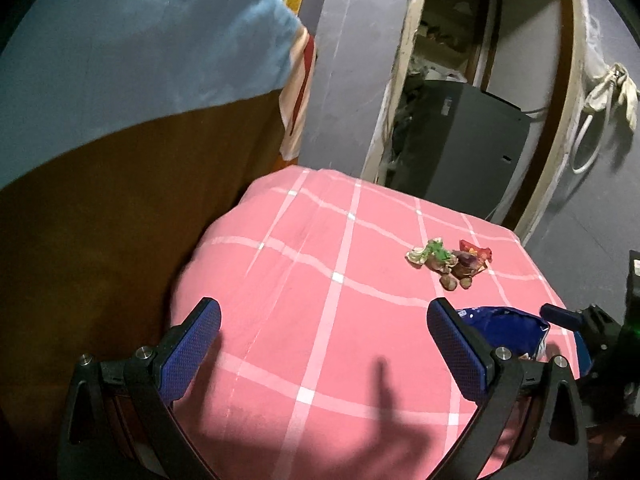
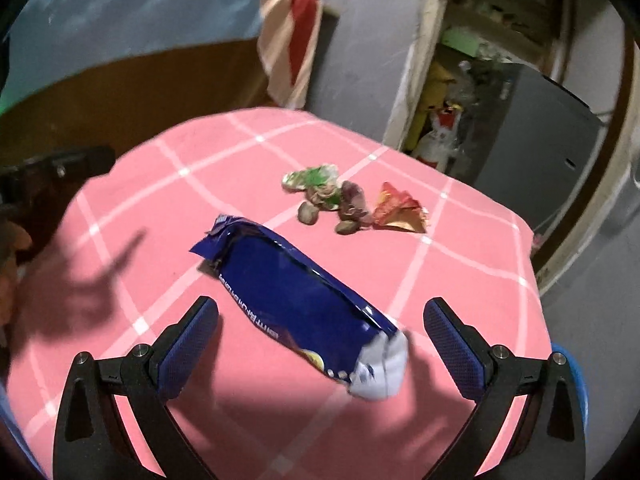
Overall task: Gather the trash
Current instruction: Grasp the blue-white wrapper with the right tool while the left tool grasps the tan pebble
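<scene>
Blue wrapper (image 2: 296, 300) lies low-centre between my wide, empty right tool (image 2: 320, 340), scraps (image 2: 340, 200) sit upper-centre on the pink surface (image 2: 160, 280), left tool (image 1: 324, 352) wide too: I judge nothing collected.

The tablecloth (image 2: 120, 264) is pink, crossed by a wide check of white lines. On it lies a dark blue wrapper (image 2: 296, 300) with white print along one edge and a white crimped near end. Farther off, a crumpled green and cream wrapper (image 2: 310, 178) sits left of brownish-purple scraps (image 2: 352, 204) and a red and orange wrapper (image 2: 396, 208). Both grippers carry blue dotted pads (image 2: 186, 350) on black fingers. At the far left a light blue cloth (image 1: 120, 52) covers brown wood (image 1: 100, 208), beside a cream and red striped cloth (image 1: 298, 92). The wall (image 1: 344, 80) is grey.
</scene>
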Demonstrator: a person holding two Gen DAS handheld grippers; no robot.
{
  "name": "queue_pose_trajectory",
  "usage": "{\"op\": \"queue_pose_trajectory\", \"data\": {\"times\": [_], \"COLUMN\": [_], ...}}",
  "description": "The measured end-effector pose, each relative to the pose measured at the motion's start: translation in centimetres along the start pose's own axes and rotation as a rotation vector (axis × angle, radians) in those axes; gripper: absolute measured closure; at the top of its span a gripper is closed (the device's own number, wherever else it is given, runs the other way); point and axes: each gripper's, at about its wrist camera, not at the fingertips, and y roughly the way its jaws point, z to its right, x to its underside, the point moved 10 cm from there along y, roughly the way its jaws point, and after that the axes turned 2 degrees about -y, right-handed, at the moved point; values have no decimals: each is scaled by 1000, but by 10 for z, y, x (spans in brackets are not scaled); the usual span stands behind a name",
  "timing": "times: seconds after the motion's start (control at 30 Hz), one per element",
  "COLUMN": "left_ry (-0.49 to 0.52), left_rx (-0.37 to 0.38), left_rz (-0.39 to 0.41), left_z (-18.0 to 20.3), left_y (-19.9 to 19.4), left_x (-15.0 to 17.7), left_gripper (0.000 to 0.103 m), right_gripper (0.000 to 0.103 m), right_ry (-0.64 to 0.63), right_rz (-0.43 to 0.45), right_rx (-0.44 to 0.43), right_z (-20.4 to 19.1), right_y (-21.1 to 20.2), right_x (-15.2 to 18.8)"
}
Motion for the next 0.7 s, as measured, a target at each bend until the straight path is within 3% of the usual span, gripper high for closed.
{"op": "queue_pose_trajectory", "data": {"times": [0.07, 0.37, 0.57, 0.7], "left_ry": [-2, 19, 71, 114], "left_rx": [-1, 8, 37, 65], "left_rz": [-12, -59, -98, -130], "left_z": [0, 12, 31, 47], "left_y": [2, 8, 19, 28], "left_x": [0, 3, 8, 9], "left_gripper": [2, 2, 2, 2], "right_gripper": [5, 50, 65, 67], "right_ry": [-22, 40, 125, 173], "right_rz": [-9, 4, 13, 22], "right_rx": [1, -2, 3, 20], "right_z": [-1, 20, 44, 58], "right_y": [4, 0, -6, -12], "right_x": [-1, 3, 17, 25]}}
